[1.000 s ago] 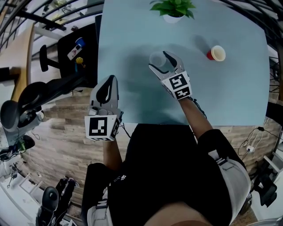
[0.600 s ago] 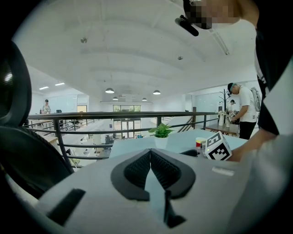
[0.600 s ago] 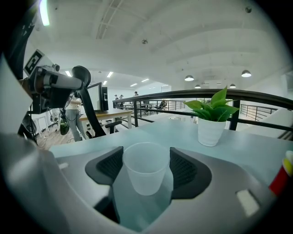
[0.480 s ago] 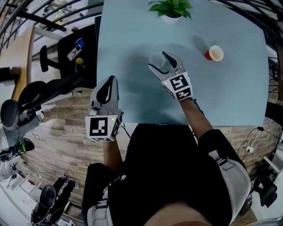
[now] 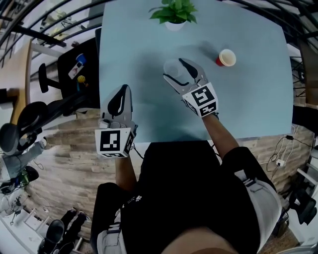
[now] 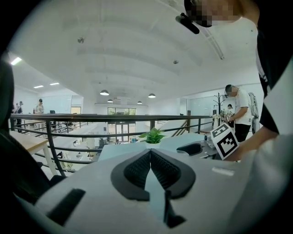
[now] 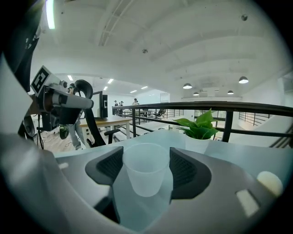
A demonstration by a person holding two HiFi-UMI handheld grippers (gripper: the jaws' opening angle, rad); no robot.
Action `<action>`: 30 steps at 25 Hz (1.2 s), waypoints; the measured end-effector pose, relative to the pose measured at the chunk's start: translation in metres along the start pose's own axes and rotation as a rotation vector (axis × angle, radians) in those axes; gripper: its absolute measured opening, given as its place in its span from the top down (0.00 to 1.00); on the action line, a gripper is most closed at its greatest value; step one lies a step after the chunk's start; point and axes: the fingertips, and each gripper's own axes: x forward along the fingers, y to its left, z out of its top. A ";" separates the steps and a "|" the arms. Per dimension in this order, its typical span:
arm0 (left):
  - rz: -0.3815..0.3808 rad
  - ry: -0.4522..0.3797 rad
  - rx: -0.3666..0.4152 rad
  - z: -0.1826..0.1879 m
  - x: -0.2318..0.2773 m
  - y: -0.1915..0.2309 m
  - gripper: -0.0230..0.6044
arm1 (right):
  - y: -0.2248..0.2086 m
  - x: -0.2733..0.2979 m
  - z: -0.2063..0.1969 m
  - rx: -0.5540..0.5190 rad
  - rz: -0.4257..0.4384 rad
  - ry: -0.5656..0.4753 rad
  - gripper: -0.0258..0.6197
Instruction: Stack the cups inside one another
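Nearest, the left gripper [image 5: 124, 89] has drifted slightly farther in over the table [image 5: 248, 99] edge, its jaws pressed together on nothing. Beyond it, the right gripper [image 5: 176, 70] has risen a little, its jaws set wide and clamped on the sides of the clear cup [image 5: 170, 66], which stands upright between the pads. Farther right, the red cup [image 5: 226, 57] stands on the table, well apart, with the potted plant [image 5: 174, 12] at the far edge.
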 end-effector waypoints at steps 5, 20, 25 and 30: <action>-0.029 -0.014 0.006 0.007 0.013 -0.017 0.97 | -0.012 -0.022 0.012 -0.006 -0.014 -0.023 0.46; -0.104 -0.023 0.013 0.020 0.053 -0.077 0.97 | -0.088 -0.094 0.030 -0.015 -0.142 -0.066 0.46; -0.106 -0.021 0.014 0.022 0.064 -0.091 0.97 | -0.117 -0.108 0.033 -0.024 -0.180 -0.075 0.46; -0.101 -0.010 0.016 0.022 0.074 -0.099 0.97 | -0.144 -0.118 0.034 -0.023 -0.212 -0.084 0.46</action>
